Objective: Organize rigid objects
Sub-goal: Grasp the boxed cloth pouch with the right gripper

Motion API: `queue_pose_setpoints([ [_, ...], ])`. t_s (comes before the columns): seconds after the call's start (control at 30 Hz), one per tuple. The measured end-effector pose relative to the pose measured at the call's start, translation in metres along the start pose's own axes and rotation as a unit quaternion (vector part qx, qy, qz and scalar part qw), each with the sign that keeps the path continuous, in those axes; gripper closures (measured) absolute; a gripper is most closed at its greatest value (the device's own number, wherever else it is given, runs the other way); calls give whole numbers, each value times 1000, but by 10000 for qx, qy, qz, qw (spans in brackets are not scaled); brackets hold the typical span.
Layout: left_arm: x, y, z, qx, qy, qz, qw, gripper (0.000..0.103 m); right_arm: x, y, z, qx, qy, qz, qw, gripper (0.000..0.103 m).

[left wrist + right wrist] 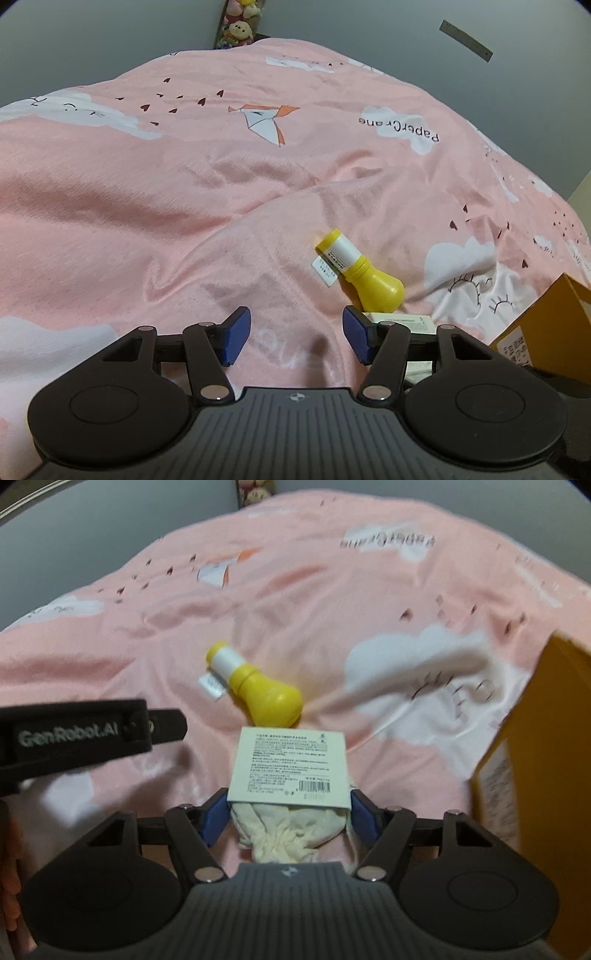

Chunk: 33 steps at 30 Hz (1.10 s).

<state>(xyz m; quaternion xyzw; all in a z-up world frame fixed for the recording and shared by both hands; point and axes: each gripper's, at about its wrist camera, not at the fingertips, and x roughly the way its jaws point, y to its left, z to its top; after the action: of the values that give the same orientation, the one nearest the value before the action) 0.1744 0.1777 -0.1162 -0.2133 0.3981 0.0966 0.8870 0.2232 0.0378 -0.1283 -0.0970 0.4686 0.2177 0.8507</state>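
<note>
Left wrist view: left gripper (296,338) low over a bed covered in a pink quilt printed with white clouds and paper cranes (184,206). Fingers (236,336) spread wide apart, nothing between them. A yellow bulb-shaped plastic bottle with a white label band (360,271) lies on its side ahead and just right of the right finger, a loose white tag beside it. A white card edge (402,320) shows behind the right finger. An orange-brown cardboard box (546,332) sits at the right margin. Quilt to the left and ahead is open, rumpled into folds; grey wall beyond, stuffed toys (238,27) at the far corner.

Right wrist view, somewhat blurred: right gripper (289,814) with fingers (213,818) clamped on a cream cloth pouch with a white printed label card (290,766). The yellow bottle (258,686) lies just beyond the card, apart from it. The cardboard box (535,738) crowds the right side. The left gripper's black body (85,734) juts in from the left. Open quilt (332,609) ahead.
</note>
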Motion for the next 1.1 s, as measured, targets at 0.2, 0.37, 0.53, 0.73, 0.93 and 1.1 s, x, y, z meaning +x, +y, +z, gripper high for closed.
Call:
queue_pose_setpoints([
  [0.2, 1, -2, 4, -210, -11, -245, 9995, 36, -13, -1, 9, -231, -465, -517, 9973, 36],
  [0.37, 8, -9, 5, -278, 66, -391, 9988, 36, -13, 4, 12, -594, -768, -993, 9903, 36],
  [0.53, 17, -15, 6, -283, 241, -469, 9982, 36, 2, -1, 19, -588, -599, -1011, 9913, 55],
  [0.73, 29, -12, 6, -451, 435, -612, 9962, 35, 4, -7, 18, -370, -430, -899, 9943, 45],
  [0.93, 38, -15, 6, -604, 464, -709, 9946, 28, 10, -11, 12, -239, -272, -844, 9958, 38],
  [1.1, 54, -15, 8, -885, 505, -705, 9923, 28, 15, -11, 11, -221, -294, -853, 9957, 33],
])
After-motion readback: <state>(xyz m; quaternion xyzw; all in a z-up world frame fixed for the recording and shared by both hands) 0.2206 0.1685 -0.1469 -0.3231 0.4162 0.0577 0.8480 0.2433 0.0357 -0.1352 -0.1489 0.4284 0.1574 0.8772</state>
